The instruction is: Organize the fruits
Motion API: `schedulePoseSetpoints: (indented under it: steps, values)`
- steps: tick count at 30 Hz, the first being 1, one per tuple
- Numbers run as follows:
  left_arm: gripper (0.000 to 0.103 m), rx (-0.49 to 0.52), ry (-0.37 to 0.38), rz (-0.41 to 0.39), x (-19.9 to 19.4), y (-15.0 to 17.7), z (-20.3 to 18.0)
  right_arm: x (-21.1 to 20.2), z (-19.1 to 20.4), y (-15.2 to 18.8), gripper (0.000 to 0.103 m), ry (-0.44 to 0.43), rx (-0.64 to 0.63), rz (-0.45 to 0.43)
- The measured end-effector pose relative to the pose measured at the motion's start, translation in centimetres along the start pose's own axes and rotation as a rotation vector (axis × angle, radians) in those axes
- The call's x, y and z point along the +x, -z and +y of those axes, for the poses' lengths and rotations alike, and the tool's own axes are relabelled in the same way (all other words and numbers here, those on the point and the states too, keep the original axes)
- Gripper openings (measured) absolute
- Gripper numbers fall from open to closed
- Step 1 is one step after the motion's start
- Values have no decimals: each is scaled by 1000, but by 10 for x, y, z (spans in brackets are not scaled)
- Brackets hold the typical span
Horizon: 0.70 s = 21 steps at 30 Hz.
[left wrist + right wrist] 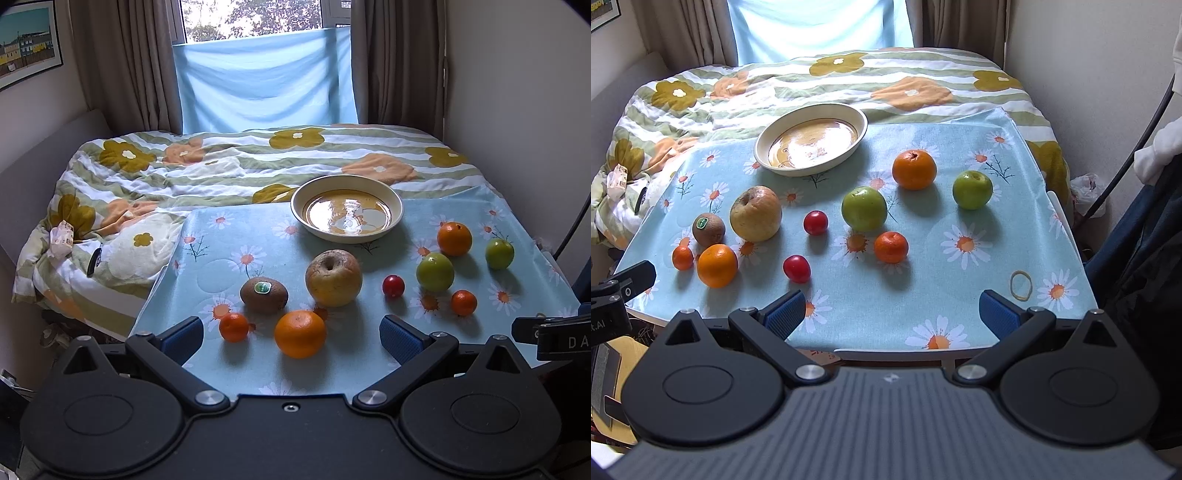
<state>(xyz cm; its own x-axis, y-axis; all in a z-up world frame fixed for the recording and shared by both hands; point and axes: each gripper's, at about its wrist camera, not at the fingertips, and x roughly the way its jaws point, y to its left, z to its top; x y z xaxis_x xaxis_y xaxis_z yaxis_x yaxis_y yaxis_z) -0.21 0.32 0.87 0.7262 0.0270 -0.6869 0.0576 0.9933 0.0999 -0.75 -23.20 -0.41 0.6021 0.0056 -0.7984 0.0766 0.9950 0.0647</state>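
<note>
Ten fruits lie loose on the table; its far edge carries an empty bowl. Nothing sorted yet, I judge. Left gripper, spread, frames the near-edge orange; right gripper spread, empty. Next: pinch, carry bowlward.

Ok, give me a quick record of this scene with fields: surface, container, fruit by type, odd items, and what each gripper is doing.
surface: daisy-print cloth over a table set against a bed
container: shallow bowl, no fruit in it
oranges: four, two large, two small
green apples: two
yellow apple: one, wrinkled
kiwi: one, stickered
small red fruits: two
odd items: rubber band near the cloth's right edge
left gripper: open, holding nothing
right gripper: open, holding nothing
</note>
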Motion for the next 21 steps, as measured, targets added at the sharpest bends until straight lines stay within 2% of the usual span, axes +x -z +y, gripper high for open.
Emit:
schedulePoseSetpoints:
  steps: [21]
  values:
    - [103,-6,-4,-1,4,-2,0,4,5,-4,103,-15,-5,-3]
